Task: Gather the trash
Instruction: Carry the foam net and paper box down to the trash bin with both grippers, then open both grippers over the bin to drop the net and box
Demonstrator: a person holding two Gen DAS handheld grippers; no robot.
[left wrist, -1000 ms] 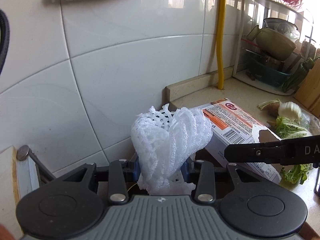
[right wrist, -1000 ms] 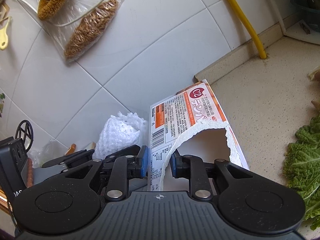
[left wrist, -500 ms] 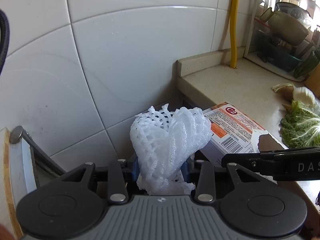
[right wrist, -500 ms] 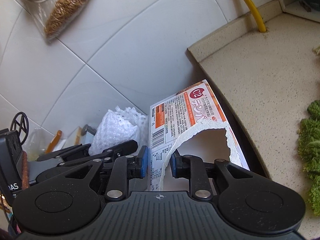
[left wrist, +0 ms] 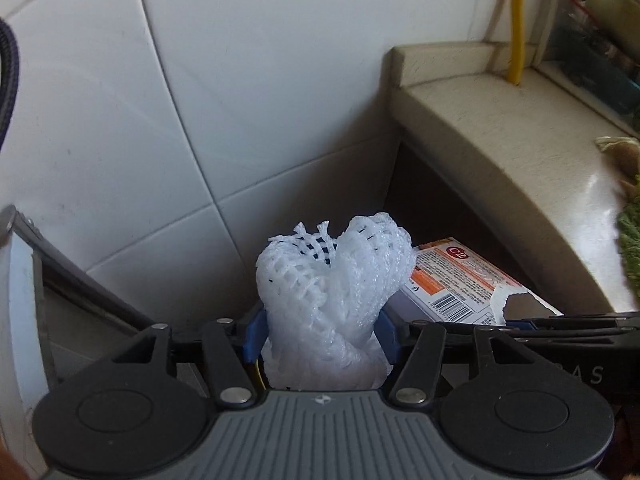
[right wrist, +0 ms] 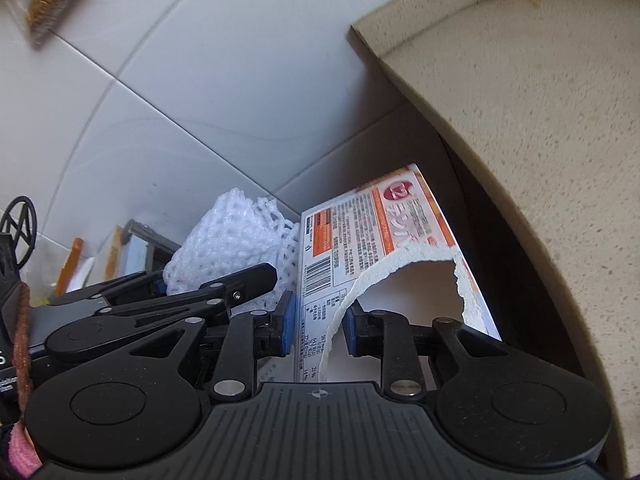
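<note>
A white foam fruit net (left wrist: 332,280) stands upright between the blue pads of my left gripper (left wrist: 322,332). The jaws are opening, and the net still fills the gap and touches both pads. My right gripper (right wrist: 320,324) grips the torn wall of an orange-and-white carton (right wrist: 360,224); its jaws are opening slightly, pads still against the cardboard. Both grippers point steeply down, side by side, into the gap beside the end of the counter (left wrist: 500,132). The net (right wrist: 232,232) and the left gripper (right wrist: 192,292) show left of the carton in the right wrist view. What lies below is hidden.
A white tiled wall (left wrist: 200,80) rises straight ahead. The beige counter's end (right wrist: 520,100) closes the right side, with dark space under it. A yellow pipe (left wrist: 518,20) and leafy greens (left wrist: 630,240) are on the counter. A board edge (left wrist: 24,300) stands at the left.
Both grippers have sunk from counter height down beside the counter's end, tilting further downward. The left jaws have spread wider around the net. The carton stays gripped.
</note>
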